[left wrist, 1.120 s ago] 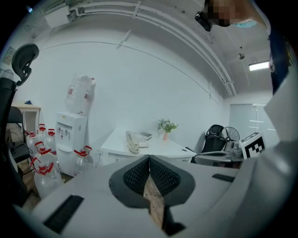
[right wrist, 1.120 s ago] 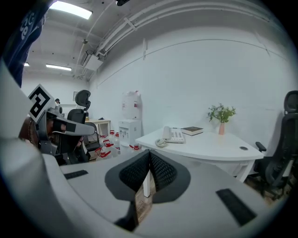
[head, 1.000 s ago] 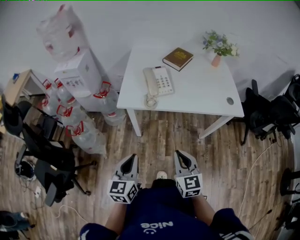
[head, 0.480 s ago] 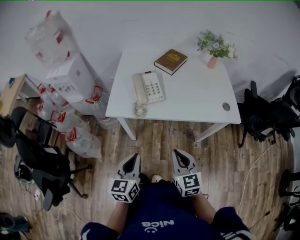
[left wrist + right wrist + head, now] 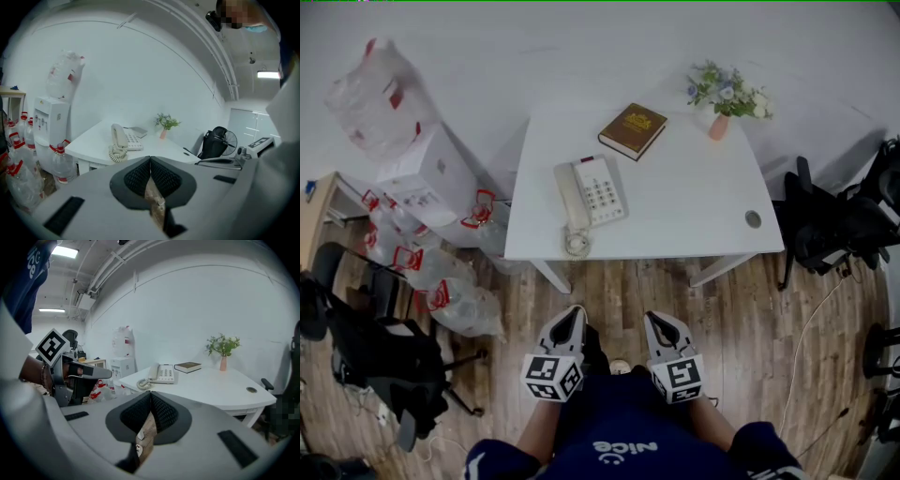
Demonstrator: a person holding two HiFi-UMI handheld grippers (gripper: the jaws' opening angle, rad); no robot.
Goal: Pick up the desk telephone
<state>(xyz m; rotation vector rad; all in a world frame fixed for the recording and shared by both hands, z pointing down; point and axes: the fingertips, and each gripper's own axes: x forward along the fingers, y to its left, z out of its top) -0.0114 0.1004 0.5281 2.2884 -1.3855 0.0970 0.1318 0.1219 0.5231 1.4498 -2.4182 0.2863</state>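
There is 1 desk [image 5: 694, 216], and it carries 1 desk telephone [image 5: 592, 192], 1 brown book [image 5: 632, 130] and 1 vase of flowers [image 5: 719, 125]. Its top has 1 round grommet [image 5: 753, 219]. 2 tools show: the left tool [image 5: 575, 310] and the right tool [image 5: 657, 319]. Beside the desk stands 1 water dispenser [image 5: 427, 178] with 1 bottle [image 5: 370, 98] upturned on it. The floor bottles [image 5: 457, 305] overlap, so they number at least 3. 1 black chair [image 5: 384, 356] stands at the left.

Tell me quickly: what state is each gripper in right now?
Left gripper: closed, holding nothing.
Right gripper: closed, holding nothing.
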